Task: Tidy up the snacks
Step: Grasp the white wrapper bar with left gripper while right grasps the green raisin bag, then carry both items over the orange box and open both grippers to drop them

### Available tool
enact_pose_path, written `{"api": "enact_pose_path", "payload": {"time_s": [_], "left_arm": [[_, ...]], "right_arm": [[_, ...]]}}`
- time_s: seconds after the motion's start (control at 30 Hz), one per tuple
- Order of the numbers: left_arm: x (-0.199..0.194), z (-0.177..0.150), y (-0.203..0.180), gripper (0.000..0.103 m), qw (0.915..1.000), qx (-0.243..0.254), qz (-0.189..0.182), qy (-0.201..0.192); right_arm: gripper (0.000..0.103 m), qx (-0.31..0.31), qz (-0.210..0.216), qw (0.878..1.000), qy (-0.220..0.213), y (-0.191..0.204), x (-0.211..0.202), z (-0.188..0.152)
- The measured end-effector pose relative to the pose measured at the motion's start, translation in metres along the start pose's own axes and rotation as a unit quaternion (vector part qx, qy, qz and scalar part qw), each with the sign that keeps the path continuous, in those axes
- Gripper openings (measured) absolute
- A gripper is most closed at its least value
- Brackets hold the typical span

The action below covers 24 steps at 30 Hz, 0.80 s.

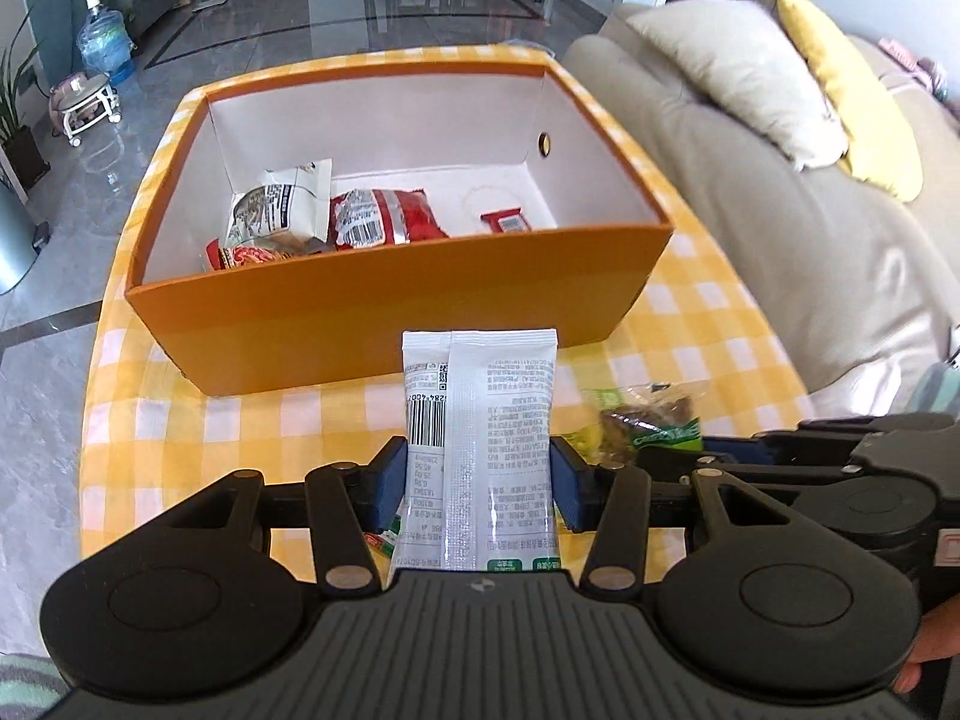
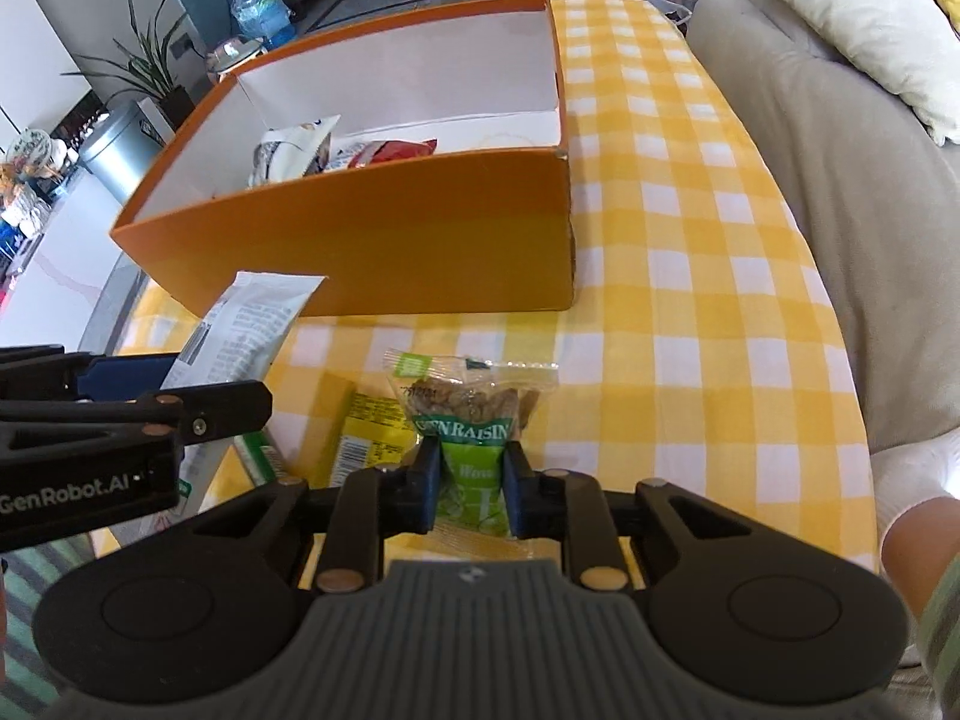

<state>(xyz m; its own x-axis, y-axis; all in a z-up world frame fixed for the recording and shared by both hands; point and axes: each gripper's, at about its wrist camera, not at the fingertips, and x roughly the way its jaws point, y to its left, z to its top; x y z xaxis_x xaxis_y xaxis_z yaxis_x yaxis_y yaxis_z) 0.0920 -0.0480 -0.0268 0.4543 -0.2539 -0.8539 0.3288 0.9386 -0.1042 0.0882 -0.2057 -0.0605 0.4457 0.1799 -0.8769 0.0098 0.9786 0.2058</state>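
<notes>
Both tongs loaded, both on the near side of the orange box point(image 1: 384, 324), which sits on the yellow checked cloth point(image 2: 690, 312). Left gripper point(image 1: 478, 477) pinches a white sachet point(image 1: 480, 420) across its width, the packet standing up between the blue pads with its top edge level against the box's near wall. Right gripper point(image 2: 471, 489), just right of the left one, is squeezed narrow on a green raisin packet point(image 2: 474, 420), gripping the lower printed end, the clear top sagging forward. Inside the box, towards its left end: a pale packet point(image 1: 282, 204), a red one point(image 1: 384, 216), a small red bar point(image 1: 507, 221) further right. A yellow packet point(image 2: 372, 426) lies on the cloth before the box. Risks: the sachet's tall free end may catch the box's near rim if carried over too low; the slick raisin film may slip, held so near one end; the two grippers are close enough to knock together
</notes>
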Motion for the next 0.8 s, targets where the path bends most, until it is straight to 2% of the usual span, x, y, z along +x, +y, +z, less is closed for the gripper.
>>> {"api": "enact_pose_path", "payload": {"time_s": [0.17,0.37,0.57,0.8], "left_arm": [[-0.018,0.004,-0.002,0.056,0.9997,-0.004,-0.005,-0.024],[-0.040,0.022,-0.001,0.056,0.9981,-0.006,-0.009,-0.060],[-0.049,0.050,0.003,0.056,0.9961,0.004,0.005,-0.088],[-0.043,0.082,0.008,0.056,0.9942,0.014,0.023,-0.104]], "right_arm": [[0.018,-0.003,0.007,1.000,-0.015,0.007,-0.018,-0.001],[0.018,-0.025,0.017,0.998,-0.061,0.018,-0.050,0.012],[0.018,-0.042,0.020,0.995,-0.089,0.025,-0.068,0.039],[0.018,-0.068,0.017,0.990,-0.123,0.036,-0.074,0.089]]}}
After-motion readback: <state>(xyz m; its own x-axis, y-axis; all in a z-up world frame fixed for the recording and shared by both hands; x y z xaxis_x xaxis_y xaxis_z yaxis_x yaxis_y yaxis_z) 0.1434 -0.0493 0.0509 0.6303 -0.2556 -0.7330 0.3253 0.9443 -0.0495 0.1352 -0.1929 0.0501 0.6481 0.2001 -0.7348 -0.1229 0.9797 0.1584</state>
